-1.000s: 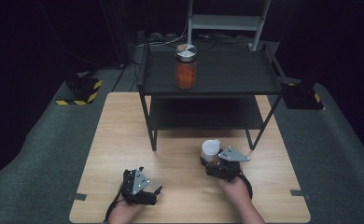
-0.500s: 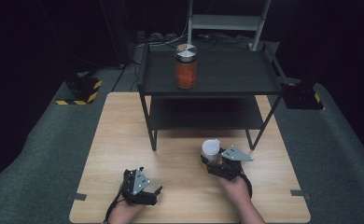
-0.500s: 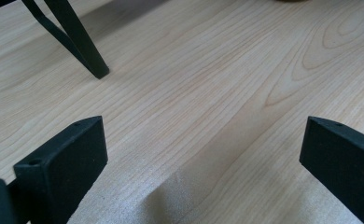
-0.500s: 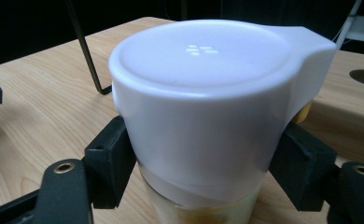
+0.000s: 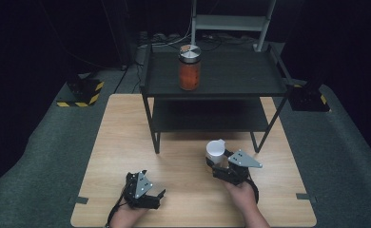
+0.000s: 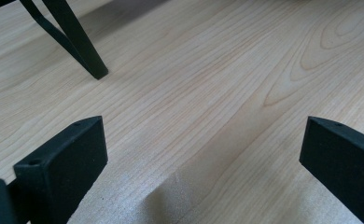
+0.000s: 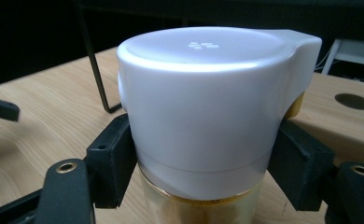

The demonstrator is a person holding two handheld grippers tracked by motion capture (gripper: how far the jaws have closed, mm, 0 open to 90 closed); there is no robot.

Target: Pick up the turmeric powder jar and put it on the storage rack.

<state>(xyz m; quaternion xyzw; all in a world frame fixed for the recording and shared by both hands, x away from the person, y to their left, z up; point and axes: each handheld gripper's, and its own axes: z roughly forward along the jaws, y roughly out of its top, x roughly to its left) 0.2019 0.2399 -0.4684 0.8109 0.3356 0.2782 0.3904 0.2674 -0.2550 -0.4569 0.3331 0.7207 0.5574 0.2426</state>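
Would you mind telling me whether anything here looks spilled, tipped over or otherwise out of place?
Nothing stands out. The orange jar stands upright on the black shelf, and the right gripper clasps an upright white-capped bottle; no spills.

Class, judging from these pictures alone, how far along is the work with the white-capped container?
Done: the right gripper has closed on the white-capped container, low over the wooden table. In hand: carrying it. Left: probably placing it on the black shelf by the orange jar. The left gripper waits open.
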